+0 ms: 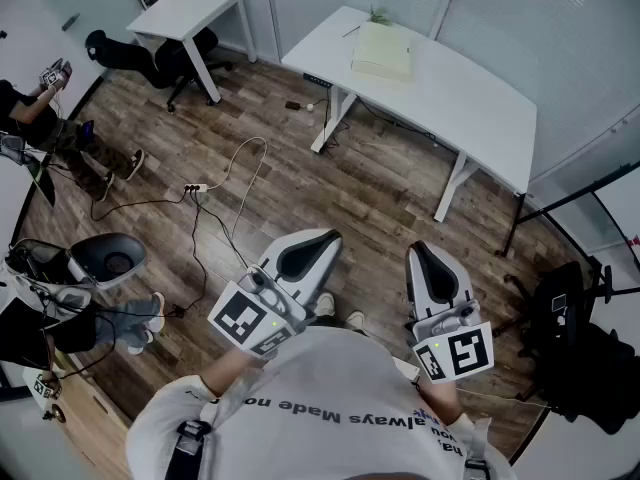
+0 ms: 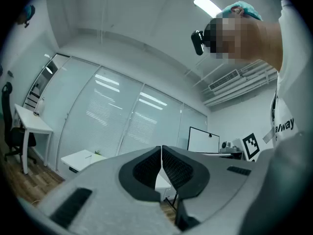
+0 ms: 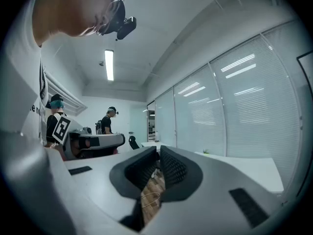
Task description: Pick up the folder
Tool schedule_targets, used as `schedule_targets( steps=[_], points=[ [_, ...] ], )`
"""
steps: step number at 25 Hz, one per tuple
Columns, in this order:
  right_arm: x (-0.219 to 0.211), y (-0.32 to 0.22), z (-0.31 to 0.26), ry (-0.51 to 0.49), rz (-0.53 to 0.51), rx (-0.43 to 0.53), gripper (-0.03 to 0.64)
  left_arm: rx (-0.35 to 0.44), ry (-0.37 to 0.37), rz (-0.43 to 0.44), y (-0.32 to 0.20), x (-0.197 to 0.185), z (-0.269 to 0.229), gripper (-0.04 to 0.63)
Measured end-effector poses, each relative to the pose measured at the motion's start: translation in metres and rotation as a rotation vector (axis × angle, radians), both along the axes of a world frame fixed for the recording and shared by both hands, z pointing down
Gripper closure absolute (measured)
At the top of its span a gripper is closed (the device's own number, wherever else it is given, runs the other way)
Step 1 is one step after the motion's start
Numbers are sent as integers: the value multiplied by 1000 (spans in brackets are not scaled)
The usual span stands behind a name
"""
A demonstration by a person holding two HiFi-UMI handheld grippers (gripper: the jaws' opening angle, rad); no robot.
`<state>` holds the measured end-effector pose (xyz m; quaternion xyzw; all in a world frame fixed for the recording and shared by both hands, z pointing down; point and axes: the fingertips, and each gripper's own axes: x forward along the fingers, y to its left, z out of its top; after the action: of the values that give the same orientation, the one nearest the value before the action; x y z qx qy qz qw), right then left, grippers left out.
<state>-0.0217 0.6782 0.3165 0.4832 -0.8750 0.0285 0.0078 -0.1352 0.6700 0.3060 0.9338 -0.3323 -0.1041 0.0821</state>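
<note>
The pale yellow flat folder (image 1: pixel 381 51) lies by the far-left corner of the long white desk (image 1: pixel 480 108), well apart from both tools. The left gripper (image 1: pixel 318 240) and right gripper (image 1: pixel 420 258) are closed, holding nothing. Best to walk to the desk, open the jaws and come in level at the folder's edge.

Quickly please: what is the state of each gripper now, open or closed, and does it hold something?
The grey left gripper: jaws closed, holding nothing.
The grey right gripper: jaws closed, holding nothing.

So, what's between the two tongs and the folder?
Just wood floor, then the white desk the folder lies on; head view shows it.
</note>
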Motion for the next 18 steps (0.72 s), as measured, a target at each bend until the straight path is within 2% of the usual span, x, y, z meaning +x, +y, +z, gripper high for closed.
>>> schedule_targets(
  steps=[9, 18],
  points=[
    [-13, -9, -1, -18, 20, 10, 586, 6, -7, 8, -10, -14, -1, 578],
    [-3, -38, 6, -31, 24, 1, 586, -7, -9, 5, -38, -4, 5, 578]
  ],
)
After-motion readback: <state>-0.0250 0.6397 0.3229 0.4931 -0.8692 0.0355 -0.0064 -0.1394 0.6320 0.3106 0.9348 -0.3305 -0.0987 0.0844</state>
